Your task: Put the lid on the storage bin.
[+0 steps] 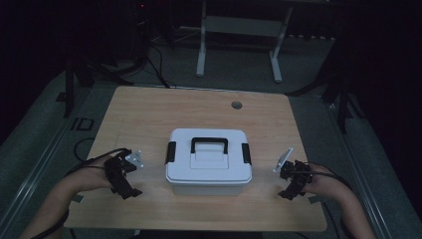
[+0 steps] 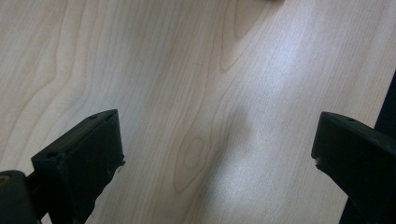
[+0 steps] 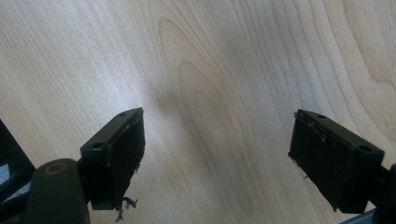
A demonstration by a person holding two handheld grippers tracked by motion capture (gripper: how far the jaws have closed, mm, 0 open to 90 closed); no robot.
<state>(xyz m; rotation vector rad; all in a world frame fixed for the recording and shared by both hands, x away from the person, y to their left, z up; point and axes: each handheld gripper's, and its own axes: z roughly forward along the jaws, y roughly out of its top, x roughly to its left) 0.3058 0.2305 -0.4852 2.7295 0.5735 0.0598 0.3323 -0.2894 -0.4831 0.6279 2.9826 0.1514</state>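
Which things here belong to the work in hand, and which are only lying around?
Belong to the work:
- white box with black handle and side latches
- left gripper, open
- right gripper, open

Only around:
- table, bearing the box
- round hole in the table
- white frame on the floor behind

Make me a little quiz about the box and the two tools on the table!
1. True or false: the box has its lid on.
2. What colour is the handle on the lid? A) red B) black C) yellow
3. What lies between the jaws of the left tool and the right tool?

Key
1. True: the white lid sits on the box, with a black latch at each end.
2. B, black.
3. Nothing but the bare table: both tools are open, one at each side of the box, apart from it.
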